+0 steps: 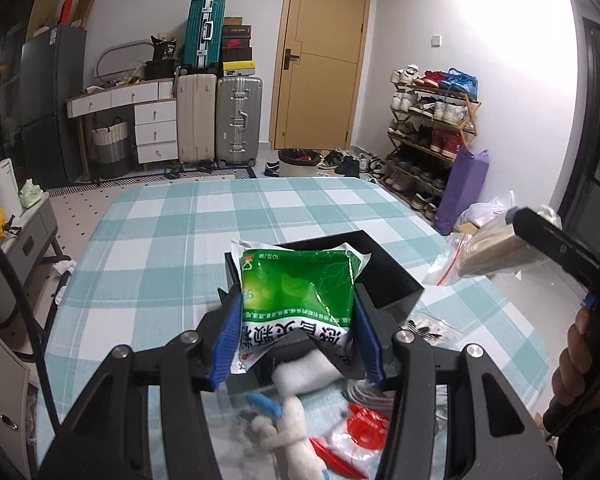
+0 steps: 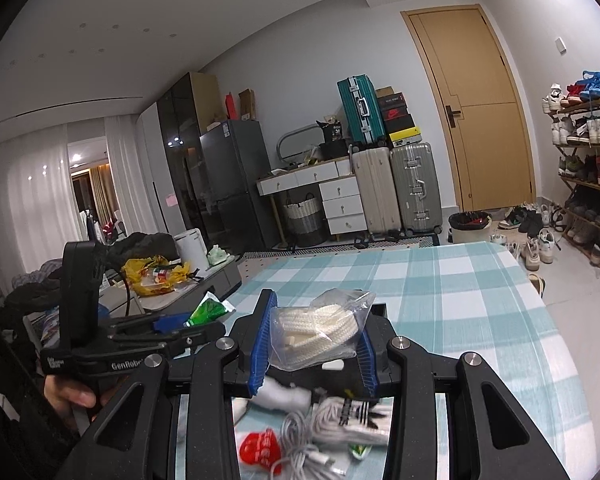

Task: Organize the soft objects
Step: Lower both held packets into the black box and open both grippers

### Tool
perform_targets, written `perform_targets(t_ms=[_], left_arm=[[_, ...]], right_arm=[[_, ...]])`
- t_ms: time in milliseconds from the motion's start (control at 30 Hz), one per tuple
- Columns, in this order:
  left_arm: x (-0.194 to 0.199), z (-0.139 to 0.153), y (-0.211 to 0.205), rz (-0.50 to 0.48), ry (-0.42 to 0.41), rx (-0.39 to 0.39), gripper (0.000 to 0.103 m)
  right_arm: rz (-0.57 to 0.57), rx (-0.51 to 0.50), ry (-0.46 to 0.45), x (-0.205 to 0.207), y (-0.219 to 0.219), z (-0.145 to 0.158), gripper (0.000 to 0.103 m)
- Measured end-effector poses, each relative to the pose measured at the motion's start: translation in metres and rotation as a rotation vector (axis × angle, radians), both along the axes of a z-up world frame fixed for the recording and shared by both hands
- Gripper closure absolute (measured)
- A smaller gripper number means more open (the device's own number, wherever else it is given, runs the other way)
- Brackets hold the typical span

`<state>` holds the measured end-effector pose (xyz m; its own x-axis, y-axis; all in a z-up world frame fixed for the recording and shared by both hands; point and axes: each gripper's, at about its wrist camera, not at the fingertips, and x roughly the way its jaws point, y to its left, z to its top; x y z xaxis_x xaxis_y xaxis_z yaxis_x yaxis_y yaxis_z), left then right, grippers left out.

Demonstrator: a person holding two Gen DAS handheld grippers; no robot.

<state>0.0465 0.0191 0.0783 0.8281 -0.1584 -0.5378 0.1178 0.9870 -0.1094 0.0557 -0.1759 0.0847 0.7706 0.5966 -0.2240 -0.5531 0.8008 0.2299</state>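
Two grips at once: left gripper [image 1: 296, 312] pinches the green packet [image 1: 300, 280] above the black box [image 1: 392, 280] at centre frame, right gripper [image 2: 314, 344] squeezes the bagged rope [image 2: 320, 328], probably both boxward.

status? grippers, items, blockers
Left gripper clamped on green packet. Right gripper clamped on bagged white rope. Black box ahead, nothing blocking.

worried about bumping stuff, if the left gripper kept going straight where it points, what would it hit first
Probably the black box just ahead and below the left gripper, which carries the green packet. It may pass over it to the checked bedcover; depth is unclear.
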Motion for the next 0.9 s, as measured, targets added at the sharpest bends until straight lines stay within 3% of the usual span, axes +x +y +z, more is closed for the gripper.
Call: perform_targets(t_ms=[267, 900], left_arm=[[0.023, -0.012, -0.008, 0.002, 0.017, 0.023, 0.052], [0.064, -0.044, -0.017, -0.036, 0.104, 0.032, 0.052]], right_arm=[[0.018, -0.032, 0.040, 0.034, 0.021, -0.004, 0.066], [0.042, -0.202, 0.162, 0.109, 0.067, -0.050, 0.066]])
